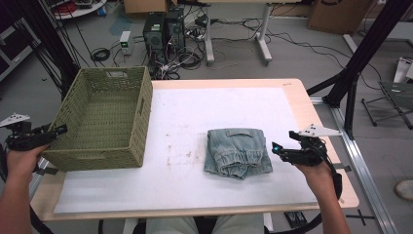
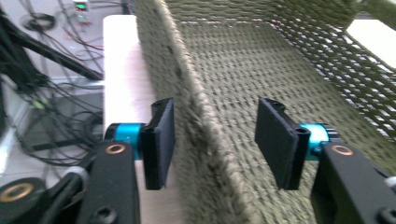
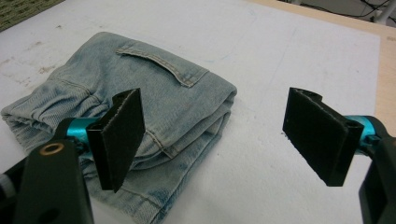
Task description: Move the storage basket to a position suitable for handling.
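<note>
Folded jeans – green basket far left

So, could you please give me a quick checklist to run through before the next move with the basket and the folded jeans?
1. Left gripper straddles the basket wall, one jaw outside, one inside: ok.
2. Left pads pressing the wall: not ok; the inside pad stands clear of the weave.
3. Basket empty and ready to receive: ok.
4. Folded jeans lie flat on the white mat, still neatly folded: ok.
5. Right gripper open beside the jeans' folded edge: ok; nothing held.
6. Basket fully supported on the table: cannot tell; its left side sits near the edge.
</note>
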The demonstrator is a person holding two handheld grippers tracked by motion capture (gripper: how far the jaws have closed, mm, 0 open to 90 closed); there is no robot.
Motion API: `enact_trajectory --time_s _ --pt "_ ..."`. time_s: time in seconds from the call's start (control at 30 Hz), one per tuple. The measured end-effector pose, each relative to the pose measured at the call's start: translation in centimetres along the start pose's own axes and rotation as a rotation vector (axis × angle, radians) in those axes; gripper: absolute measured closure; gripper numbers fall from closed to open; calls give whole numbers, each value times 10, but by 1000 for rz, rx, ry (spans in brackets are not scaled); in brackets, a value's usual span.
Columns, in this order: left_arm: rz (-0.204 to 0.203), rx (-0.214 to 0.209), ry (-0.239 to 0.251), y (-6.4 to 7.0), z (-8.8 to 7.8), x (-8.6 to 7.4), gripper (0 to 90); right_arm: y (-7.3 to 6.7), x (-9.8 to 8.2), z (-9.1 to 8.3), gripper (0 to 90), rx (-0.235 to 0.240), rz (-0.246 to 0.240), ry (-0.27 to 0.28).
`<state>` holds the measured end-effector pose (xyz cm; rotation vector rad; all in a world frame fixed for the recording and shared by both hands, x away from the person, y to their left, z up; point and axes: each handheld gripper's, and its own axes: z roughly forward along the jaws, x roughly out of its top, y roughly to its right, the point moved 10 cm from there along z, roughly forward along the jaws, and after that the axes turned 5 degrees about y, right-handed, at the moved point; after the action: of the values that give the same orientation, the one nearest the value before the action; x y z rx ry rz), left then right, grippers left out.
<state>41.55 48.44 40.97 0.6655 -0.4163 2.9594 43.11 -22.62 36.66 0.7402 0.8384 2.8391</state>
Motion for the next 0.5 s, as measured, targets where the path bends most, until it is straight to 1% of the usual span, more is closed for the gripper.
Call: enact_trajectory --time_s 0.07,0.13,0.23,0.4,0.5 --pt "-4 -18 -3 2 1 0 519 -1 1 0 212 -2 -4 -1" --pt "10 -27 -3 3 1 0 546 -3 3 0 212 -3 -5 -4" --pt "9 -48 2 5 1 0 547 -4 5 0 212 -4 -13 1" --pt "21 -58 0 6 0 -1 562 -3 4 1 212 -7 -10 0" --pt "18 -65 0 7 -1 -2 583 -3 3 2 212 -5 -8 3"
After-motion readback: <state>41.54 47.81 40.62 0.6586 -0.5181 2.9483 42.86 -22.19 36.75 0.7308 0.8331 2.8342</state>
